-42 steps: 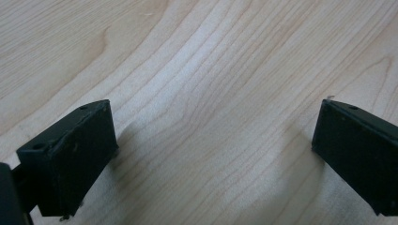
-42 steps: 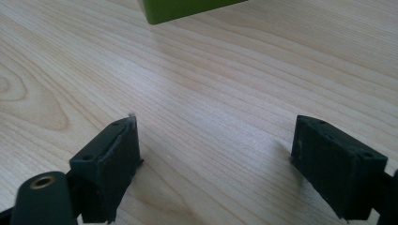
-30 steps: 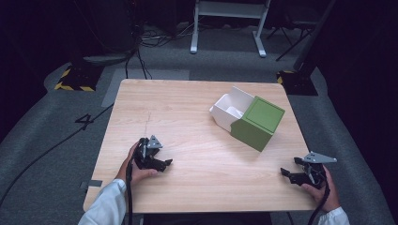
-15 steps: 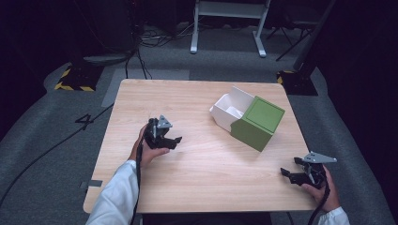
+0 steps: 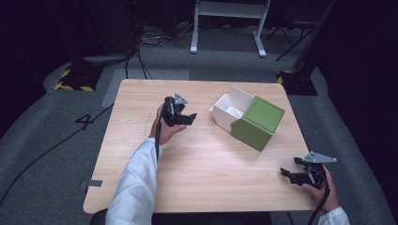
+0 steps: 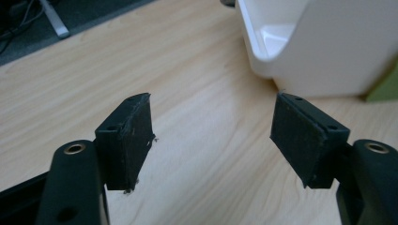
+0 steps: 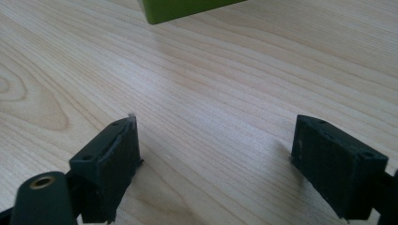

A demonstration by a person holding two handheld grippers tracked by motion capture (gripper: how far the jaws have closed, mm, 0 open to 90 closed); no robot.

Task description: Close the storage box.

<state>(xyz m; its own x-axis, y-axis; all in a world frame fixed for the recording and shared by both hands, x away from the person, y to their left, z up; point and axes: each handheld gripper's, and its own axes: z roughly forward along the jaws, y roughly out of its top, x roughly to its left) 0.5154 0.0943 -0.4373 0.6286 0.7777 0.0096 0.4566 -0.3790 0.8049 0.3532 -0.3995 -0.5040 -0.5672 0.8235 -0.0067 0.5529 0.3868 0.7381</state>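
Table: pale wooden top [image 5: 202, 168] on a grey carpeted floor [image 5: 42, 154].
Right gripper [image 5: 294, 174]: at the near right corner, jaws apart, nothing between them.
Left gripper [image 5: 187, 118]: further in, left of the box; jaws have just been closing, nothing between them.
Box: white tray [image 5: 230, 108] half inside its green sleeve [image 5: 258, 123], right of centre.

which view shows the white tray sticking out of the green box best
The high view: the whole white tray shows, open end up, half out of the green box. The left gripper view has the tray's rounded corner close up, cut off by the frame. The right gripper view catches a bottom edge of the green box.
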